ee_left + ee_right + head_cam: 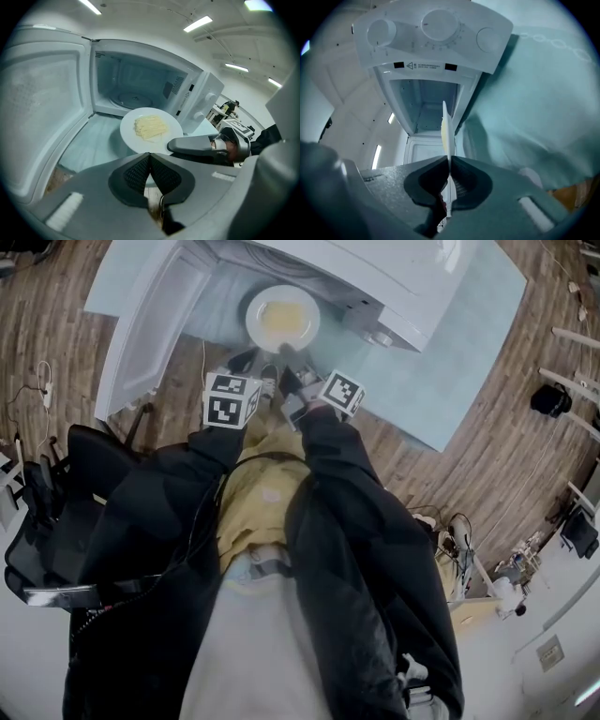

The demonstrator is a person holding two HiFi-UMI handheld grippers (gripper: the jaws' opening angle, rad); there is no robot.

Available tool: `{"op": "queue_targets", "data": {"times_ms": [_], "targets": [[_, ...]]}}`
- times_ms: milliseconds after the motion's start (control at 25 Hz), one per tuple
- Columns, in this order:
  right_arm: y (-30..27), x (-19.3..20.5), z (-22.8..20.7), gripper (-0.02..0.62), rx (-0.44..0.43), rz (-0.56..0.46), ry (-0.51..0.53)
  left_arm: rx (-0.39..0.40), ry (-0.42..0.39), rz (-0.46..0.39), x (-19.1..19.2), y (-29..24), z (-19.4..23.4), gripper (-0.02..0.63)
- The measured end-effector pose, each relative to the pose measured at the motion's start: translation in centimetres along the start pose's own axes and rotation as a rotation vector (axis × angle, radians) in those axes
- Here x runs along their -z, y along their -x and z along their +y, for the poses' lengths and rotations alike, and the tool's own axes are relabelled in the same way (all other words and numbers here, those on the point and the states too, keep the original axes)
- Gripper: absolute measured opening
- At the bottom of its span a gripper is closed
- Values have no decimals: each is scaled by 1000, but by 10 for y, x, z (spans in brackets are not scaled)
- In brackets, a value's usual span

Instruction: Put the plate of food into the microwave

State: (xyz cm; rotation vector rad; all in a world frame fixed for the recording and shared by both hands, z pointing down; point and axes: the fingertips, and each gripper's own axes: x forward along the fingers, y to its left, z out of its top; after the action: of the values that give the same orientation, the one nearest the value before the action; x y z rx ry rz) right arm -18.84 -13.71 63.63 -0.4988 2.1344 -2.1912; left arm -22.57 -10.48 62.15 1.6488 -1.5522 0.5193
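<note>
The plate (281, 320) hangs in the air just in front of the open microwave (375, 287), over the pale blue surface (469, 343) and not yet inside the cavity. It lies about level, face up, with a small heap of pale yellow food (151, 127) near its middle. Being round, it has no long axis, but its far rim faces the oven opening and its near rim faces me.

My right hand-held gripper (449, 161) is closed to a narrow slit on that near rim, the pads pressing the thin white edge from both sides. My left hand-held gripper (150, 157) is closed with its jaws tip to tip and nothing between them. It sits just beside the plate's near rim, and I cannot tell whether it touches.

The microwave's door (141, 334) is swung wide open to the left.

From the right gripper view the plate shows only edge-on, a thin line running straight away from the jaws towards the cavity, with the dials (438, 26) of the control panel beyond. The left gripper view shows what that one cannot: the plate's top face, the strands of food, the glass turntable (133, 99) inside and my other gripper's finger on the rim. Only the head view shows both marker cubes side by side and the wooden floor (84, 399) around the surface.
</note>
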Motion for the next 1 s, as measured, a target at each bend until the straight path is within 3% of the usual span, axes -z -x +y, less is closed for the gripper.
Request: {"op": "queue_targets", "data": {"times_ms": [600, 1000], "targets": [[-66, -50, 28, 11, -65, -96, -9, 2, 35, -44, -46, -8, 26, 2], [-92, -81, 17, 12, -70, -195, -74, -11, 63, -43, -42, -5, 41, 2]]}}
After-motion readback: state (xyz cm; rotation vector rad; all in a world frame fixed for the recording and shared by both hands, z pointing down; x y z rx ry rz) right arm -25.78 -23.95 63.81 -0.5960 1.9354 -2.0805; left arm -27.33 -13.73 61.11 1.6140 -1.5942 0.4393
